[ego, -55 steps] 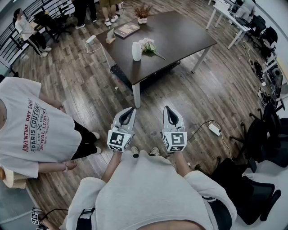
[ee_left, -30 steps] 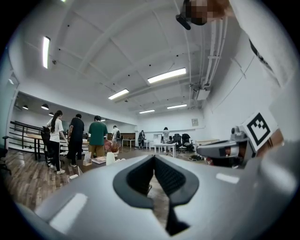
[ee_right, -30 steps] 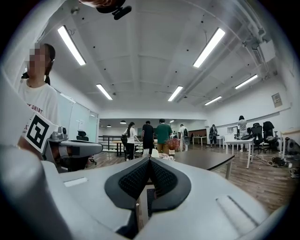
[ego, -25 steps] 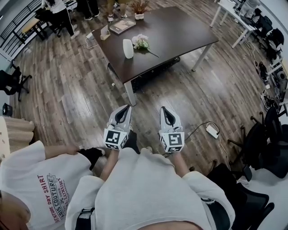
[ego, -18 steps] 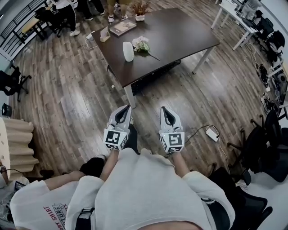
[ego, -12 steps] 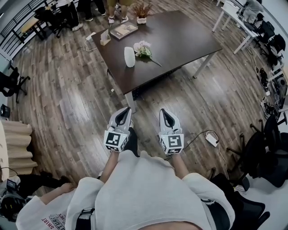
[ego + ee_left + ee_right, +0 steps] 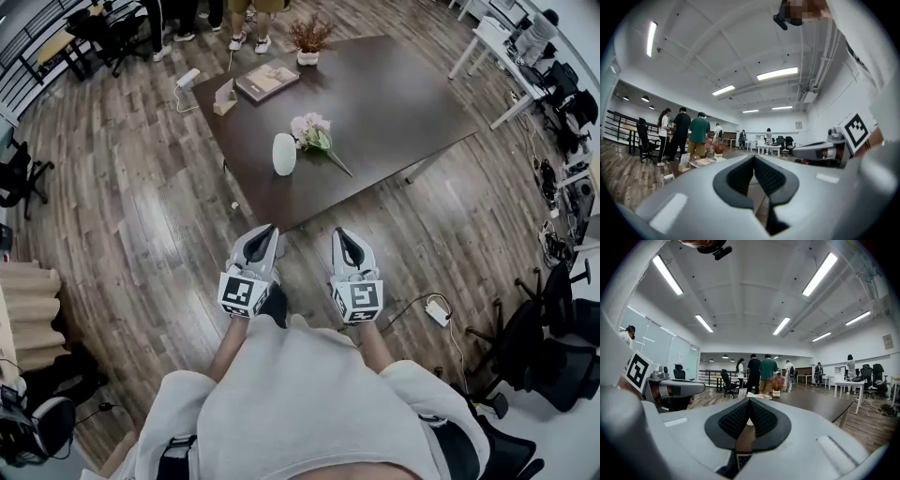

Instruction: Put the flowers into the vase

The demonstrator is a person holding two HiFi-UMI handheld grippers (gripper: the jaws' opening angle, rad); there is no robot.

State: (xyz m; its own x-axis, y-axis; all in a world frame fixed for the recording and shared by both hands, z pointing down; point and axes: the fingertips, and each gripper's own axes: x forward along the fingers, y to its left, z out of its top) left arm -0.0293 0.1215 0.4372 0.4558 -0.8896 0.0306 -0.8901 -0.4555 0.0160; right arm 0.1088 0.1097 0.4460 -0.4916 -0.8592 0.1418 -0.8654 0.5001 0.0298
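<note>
Work on the task has not begun. Left tool (image 7: pixel 266 231) and right tool (image 7: pixel 341 233), both pinched shut and empty, are held level at the near corner of the dark counter (image 7: pixel 403 103). Toward its middle a white vase (image 7: pixel 284 154) stands upright; pink flowers (image 7: pixel 312 133) lie just beside it, not in it. Beyond lie a book (image 7: pixel 267 81), a potted plant (image 7: pixel 308 39) at the far edge, and wooden floor (image 7: pixel 141 206) all around.

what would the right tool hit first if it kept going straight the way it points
Likely the white vase: it shows past the tips of the shut right tool in its own view, on the table. Depth is unclear; the table's near edge might come first.
</note>
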